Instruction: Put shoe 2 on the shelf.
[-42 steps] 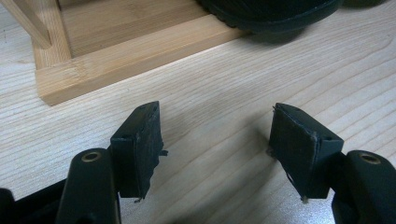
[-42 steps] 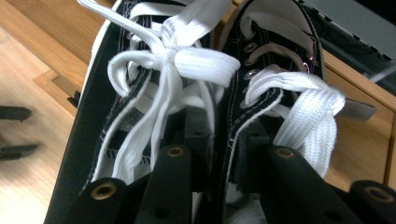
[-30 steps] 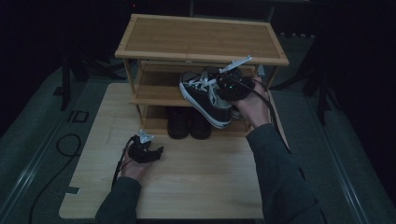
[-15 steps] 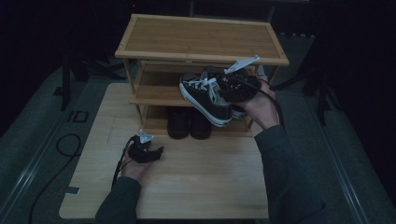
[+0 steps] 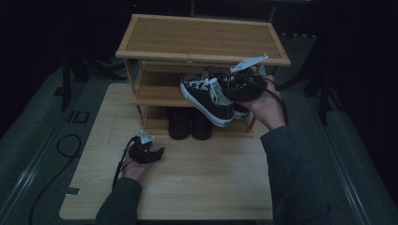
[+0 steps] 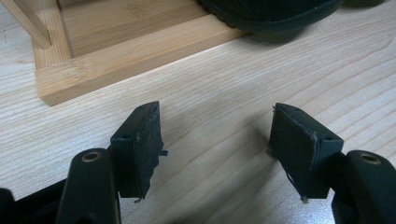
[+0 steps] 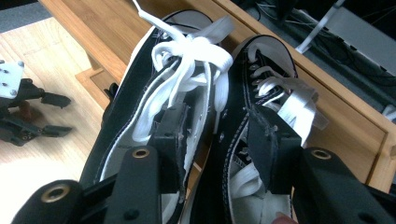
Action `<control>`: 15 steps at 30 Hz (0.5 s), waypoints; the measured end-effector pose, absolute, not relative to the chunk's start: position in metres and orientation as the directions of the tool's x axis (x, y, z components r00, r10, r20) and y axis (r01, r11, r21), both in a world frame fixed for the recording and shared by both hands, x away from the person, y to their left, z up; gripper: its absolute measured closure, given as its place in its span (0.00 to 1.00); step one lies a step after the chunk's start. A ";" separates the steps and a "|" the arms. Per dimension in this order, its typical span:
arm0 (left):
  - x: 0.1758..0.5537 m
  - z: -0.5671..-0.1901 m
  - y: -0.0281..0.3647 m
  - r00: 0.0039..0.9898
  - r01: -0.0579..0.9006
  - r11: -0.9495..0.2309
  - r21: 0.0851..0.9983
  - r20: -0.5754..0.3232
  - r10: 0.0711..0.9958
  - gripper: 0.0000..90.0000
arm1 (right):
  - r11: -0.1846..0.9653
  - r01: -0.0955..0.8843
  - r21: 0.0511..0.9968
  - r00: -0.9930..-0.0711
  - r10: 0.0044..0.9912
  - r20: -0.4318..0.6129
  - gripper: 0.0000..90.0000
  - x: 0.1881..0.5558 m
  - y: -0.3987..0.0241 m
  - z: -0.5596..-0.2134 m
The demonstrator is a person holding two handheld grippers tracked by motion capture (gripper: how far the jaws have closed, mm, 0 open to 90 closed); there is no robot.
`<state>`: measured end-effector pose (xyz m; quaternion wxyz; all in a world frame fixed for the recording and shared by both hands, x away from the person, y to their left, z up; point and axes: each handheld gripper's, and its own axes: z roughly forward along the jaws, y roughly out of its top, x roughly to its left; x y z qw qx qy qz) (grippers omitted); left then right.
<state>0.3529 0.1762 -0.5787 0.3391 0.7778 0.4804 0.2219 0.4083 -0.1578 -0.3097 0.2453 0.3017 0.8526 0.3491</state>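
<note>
A pair of black sneakers [image 5: 206, 96] with white laces hangs in front of the wooden shoe rack's [image 5: 202, 40] middle shelf. My right gripper [image 5: 239, 84] is shut on it. In the right gripper view my right gripper [image 7: 217, 121] pinches the two inner sides together, one jaw inside the left sneaker [image 7: 140, 84] and one inside the right sneaker [image 7: 271, 70]. My left gripper [image 5: 157, 153] rests on the table [image 5: 202, 187] in front of the rack. Its own view shows my left gripper [image 6: 217, 135] open, with only bare wood between the jaws.
A pair of dark shoes [image 5: 190, 124] stands on the rack's bottom shelf, its toe [image 6: 271, 11] overhanging the shelf's front edge [image 6: 130, 51]. The rack's top shelf is bare. Cables trail off the table's left side. Dark floor surrounds the table.
My right gripper has risen slightly and shifted a little to the right with the sneakers. The left gripper has stayed where it was.
</note>
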 end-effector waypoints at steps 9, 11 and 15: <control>0.353 -0.579 0.176 0.440 0.597 -0.309 0.740 0.020 0.898 0.39 | 0.557 0.324 0.765 -0.712 0.676 -0.190 0.67 0.405 -0.164 -0.308; 0.353 -0.579 0.176 0.440 0.597 -0.309 0.740 0.019 0.898 0.39 | 0.554 0.323 0.767 -0.718 0.672 -0.183 0.67 0.405 -0.166 -0.310; 0.353 -0.579 0.176 0.440 0.597 -0.308 0.740 0.019 0.898 0.39 | 0.545 0.319 0.776 -0.727 0.666 -0.168 0.68 0.404 -0.170 -0.311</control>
